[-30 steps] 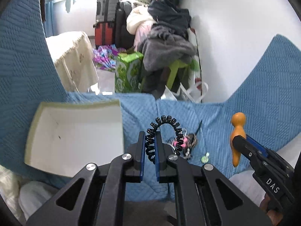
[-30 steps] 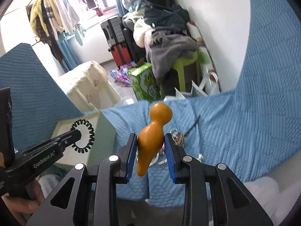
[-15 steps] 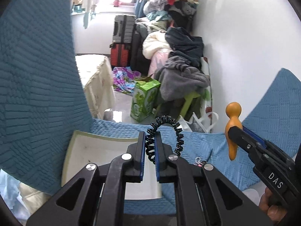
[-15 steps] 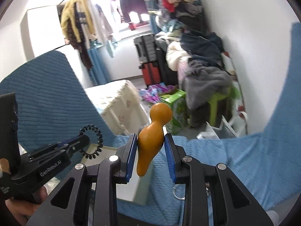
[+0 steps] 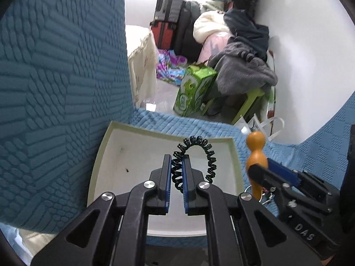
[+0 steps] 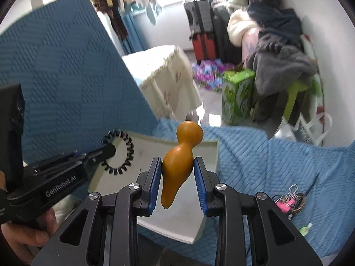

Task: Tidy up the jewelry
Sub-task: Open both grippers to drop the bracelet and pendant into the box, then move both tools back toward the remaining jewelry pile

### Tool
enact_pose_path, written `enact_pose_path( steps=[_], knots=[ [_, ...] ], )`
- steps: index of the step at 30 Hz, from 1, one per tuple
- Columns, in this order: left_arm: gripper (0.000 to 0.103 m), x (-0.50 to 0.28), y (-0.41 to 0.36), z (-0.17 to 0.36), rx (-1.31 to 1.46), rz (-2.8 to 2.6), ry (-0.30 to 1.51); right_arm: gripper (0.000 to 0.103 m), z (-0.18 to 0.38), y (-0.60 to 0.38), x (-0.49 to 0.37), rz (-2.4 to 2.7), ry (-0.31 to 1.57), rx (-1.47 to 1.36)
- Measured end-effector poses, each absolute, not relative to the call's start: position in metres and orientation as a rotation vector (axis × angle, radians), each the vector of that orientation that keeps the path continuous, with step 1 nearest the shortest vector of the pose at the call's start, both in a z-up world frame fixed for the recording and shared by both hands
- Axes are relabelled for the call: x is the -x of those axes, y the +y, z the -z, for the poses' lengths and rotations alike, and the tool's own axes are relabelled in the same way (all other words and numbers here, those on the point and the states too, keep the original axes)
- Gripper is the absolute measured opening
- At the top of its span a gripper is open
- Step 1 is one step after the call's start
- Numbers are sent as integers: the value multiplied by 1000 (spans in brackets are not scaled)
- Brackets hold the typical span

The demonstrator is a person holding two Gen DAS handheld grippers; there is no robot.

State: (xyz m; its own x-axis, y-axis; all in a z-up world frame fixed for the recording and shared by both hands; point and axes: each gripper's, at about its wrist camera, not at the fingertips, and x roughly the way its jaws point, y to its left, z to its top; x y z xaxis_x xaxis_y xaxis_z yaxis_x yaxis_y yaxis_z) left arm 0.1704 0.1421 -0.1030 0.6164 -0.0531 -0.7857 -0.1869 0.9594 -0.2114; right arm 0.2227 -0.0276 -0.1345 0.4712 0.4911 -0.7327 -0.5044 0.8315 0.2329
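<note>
My left gripper (image 5: 176,161) is shut on a black spiral hair tie (image 5: 199,155) and holds it above the open white box (image 5: 124,155). My right gripper (image 6: 177,166) is shut on an orange gourd-shaped ornament (image 6: 179,161), over the box's right part (image 6: 210,155). In the left wrist view the right gripper (image 5: 261,168) with the gourd (image 5: 256,153) is just right of the box. In the right wrist view the left gripper (image 6: 108,150) carries the hair tie (image 6: 124,153) over the box's left side. The box's floor looks bare apart from a small dark speck.
The box lies on a blue quilted cover (image 6: 255,159). A small heap of jewelry with a pink piece (image 6: 288,201) and a green bit (image 6: 305,229) lies on the cover to the right. Beyond the edge are a green carton (image 5: 195,90), suitcases and piled clothes.
Both grippers have moved left from the jewelry heap to above the white box, each keeping hold of its item. The box now fills the middle of both views.
</note>
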Motion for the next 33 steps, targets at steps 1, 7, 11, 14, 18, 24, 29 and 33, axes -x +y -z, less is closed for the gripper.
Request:
enact_pose_path(
  steps=[1,7,11,14,18,24,29,33],
  knots=[
    [9,-170,142,108,293,-74,920,27,142,-25,-224,-606,915,21],
    [9,-170,146,138,330,-66,996,27,176,-18,-230,-594,1002,47],
    [9,-166,147,129,343,-59,972,28,167,-20,-227,-598,982,37],
    [26,-163,144,114,317,-68,931,28,154,-25,-227,-613,969,16],
    [93,-156,144,94,295,-96,866,43,136,-35,-227,-605,926,4],
    [97,-149,146,83,288,-106,840,54,126,-63,-228,-551,883,-36],
    [97,-134,150,83,298,-123,825,45,144,-73,-225,-519,913,-42],
    [97,-124,149,88,294,-126,834,39,163,-75,-218,-509,943,-38]
  ],
)
